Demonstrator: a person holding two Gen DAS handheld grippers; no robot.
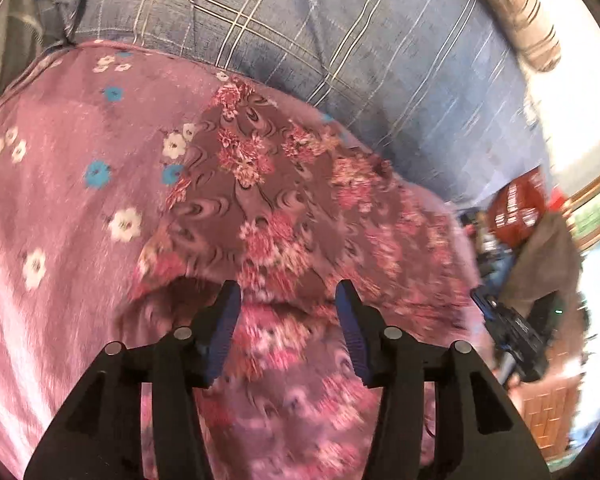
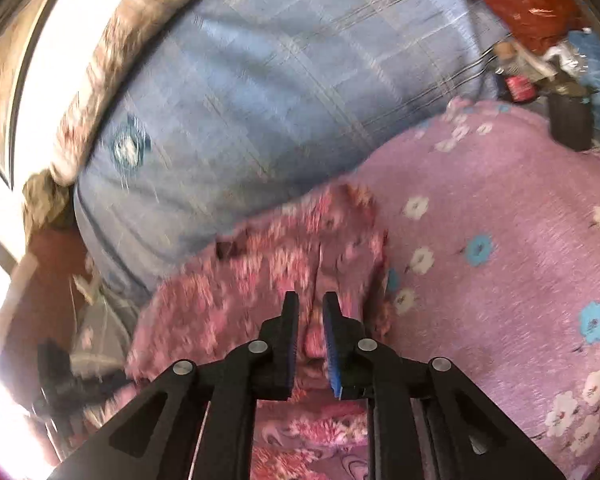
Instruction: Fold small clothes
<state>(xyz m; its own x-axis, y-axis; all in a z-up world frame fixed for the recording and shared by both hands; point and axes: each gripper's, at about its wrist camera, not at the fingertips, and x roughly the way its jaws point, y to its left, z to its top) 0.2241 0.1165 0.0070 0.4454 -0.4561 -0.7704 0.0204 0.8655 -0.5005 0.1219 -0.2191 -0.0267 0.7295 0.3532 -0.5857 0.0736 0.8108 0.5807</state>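
Observation:
A small mauve garment with pink and red flowers (image 1: 268,184) lies on a pink flowered sheet (image 1: 60,208). My left gripper (image 1: 288,296) is open just above the garment's near part, with cloth showing between its fingers and not held. In the right wrist view the same garment (image 2: 236,280) is lifted and bunched. My right gripper (image 2: 310,304) is shut on a fold of it, with cloth pinched between the blue pads (image 2: 332,344).
A blue checked blanket (image 1: 340,48) lies behind the pink sheet (image 2: 500,240). A patterned bolster (image 1: 524,20) lies at the far edge. A red bag (image 2: 512,0), bottles and a dark cup (image 2: 570,126) stand at the bed's side. The other gripper (image 1: 512,332) shows at right.

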